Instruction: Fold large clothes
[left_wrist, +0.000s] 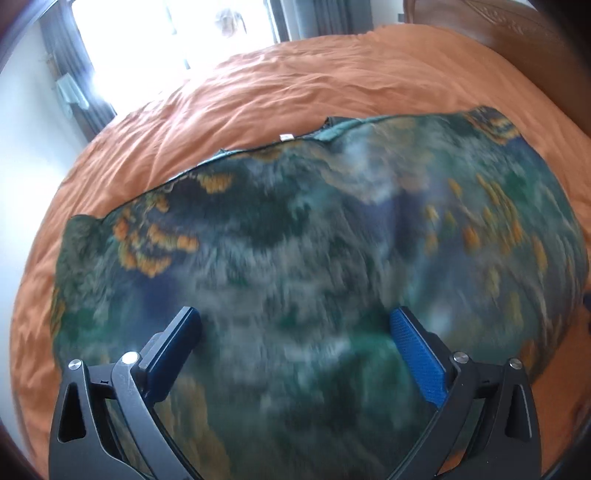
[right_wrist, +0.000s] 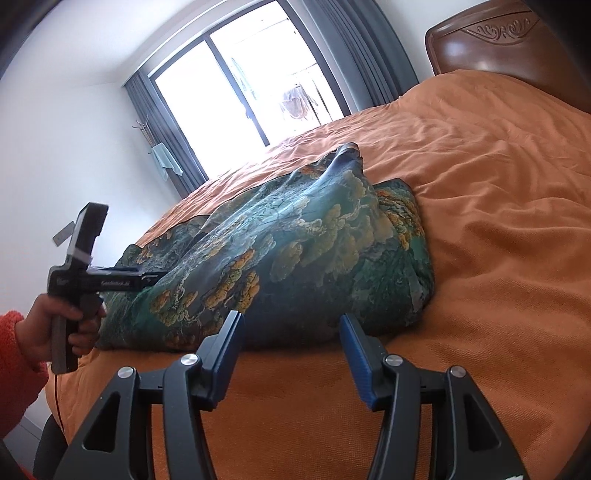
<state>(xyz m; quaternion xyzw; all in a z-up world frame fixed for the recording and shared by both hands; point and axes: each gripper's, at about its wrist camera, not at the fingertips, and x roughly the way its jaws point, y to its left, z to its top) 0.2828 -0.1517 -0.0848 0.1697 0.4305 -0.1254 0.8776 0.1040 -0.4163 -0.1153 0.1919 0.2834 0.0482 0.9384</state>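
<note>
green satin garment with orange print (right_wrist: 295, 251) heaped on orange-quilted bed (right_wrist: 498, 221), ready to flatten | my left gripper (left_wrist: 295, 325) spread above it | my right gripper (right_wrist: 291, 325) spread, empty, at its near edge

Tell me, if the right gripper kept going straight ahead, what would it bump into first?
Most likely the garment. The open right gripper points at its near edge on the bed, though depth is hard to judge.
</note>
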